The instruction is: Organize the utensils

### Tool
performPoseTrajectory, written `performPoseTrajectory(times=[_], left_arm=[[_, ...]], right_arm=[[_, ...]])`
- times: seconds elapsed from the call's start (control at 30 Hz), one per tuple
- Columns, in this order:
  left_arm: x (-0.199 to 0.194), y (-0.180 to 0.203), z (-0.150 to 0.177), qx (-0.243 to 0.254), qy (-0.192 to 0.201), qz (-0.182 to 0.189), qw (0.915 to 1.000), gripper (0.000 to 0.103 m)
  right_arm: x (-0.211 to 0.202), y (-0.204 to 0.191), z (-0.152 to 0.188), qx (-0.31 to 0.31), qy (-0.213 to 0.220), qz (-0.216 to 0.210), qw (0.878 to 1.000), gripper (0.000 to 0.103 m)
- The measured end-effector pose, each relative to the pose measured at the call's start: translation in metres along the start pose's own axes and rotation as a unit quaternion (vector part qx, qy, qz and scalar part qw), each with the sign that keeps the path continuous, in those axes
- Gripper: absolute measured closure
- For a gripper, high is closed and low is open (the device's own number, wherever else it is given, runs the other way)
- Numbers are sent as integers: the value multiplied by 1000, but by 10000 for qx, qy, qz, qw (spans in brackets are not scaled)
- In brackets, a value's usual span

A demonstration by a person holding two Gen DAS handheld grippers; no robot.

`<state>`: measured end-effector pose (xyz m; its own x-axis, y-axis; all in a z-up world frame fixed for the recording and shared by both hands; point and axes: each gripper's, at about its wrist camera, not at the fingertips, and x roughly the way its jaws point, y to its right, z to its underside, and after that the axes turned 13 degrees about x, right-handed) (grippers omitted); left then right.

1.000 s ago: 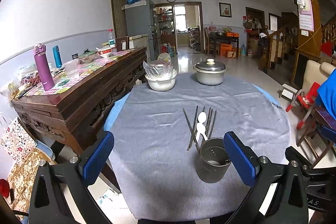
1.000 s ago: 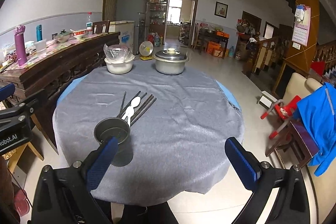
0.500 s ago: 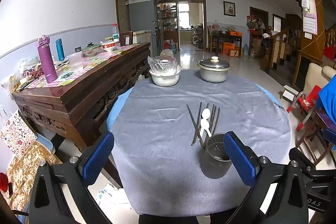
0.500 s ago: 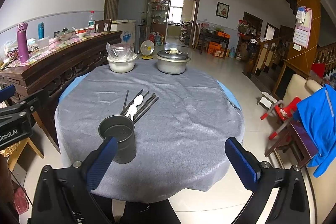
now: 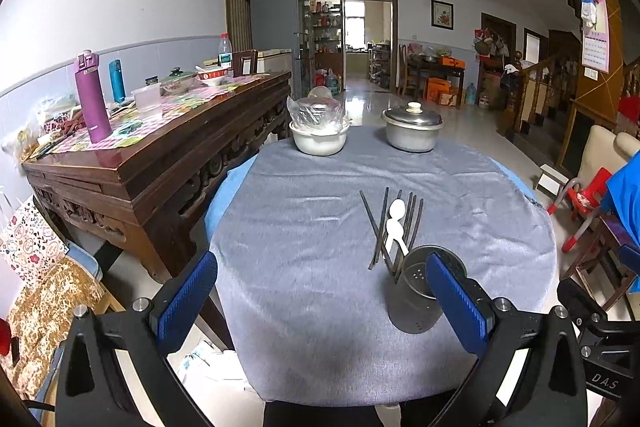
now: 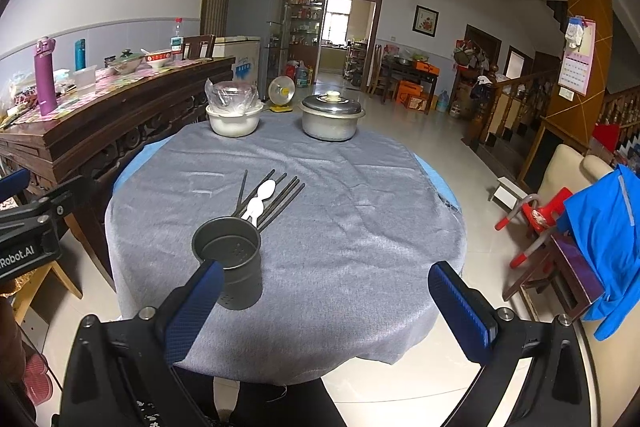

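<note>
Dark slender chopsticks (image 5: 394, 227) and two white plastic spoons (image 5: 394, 223) lie loose just beyond the dark perforated metal holder cup (image 6: 232, 267), ahead of both jaws. Left gripper (image 5: 320, 301) and right gripper (image 6: 328, 311) stand wide, empty, above the near bench edge (image 6: 320, 347). Best approach: steady the cup, then pinch one utensil mid-shaft and lift it clear of its neighbours.

In the left wrist view, the blue pad of the left tongs' right finger (image 5: 456, 301) covers part of the rim of the dark perforated metal holder cup (image 5: 416, 297). That cup hides the near ends of the dark chopsticks (image 5: 382, 227) and the white plastic spoons (image 5: 394, 223). In the right wrist view, the right tongs' blue left pad (image 6: 196, 309) overlaps the cup's base. The picture's bottom edge cuts off the grey-clothed round counter (image 6: 340, 267).
</note>
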<state>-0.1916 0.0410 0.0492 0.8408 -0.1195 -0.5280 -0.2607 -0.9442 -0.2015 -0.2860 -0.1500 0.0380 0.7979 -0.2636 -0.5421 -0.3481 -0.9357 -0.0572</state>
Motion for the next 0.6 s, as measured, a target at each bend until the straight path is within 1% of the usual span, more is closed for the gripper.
performPoseTrajectory(times=[0.33, 0.6], left_arm=[[6, -2, 3, 20, -28, 34, 10000, 0], [22, -8, 0, -43, -117, 38, 9999, 0]], right_arm=[[3, -4, 3, -45, -30, -18, 10000, 0], [21, -12, -3, -178, -170, -22, 9997, 0]])
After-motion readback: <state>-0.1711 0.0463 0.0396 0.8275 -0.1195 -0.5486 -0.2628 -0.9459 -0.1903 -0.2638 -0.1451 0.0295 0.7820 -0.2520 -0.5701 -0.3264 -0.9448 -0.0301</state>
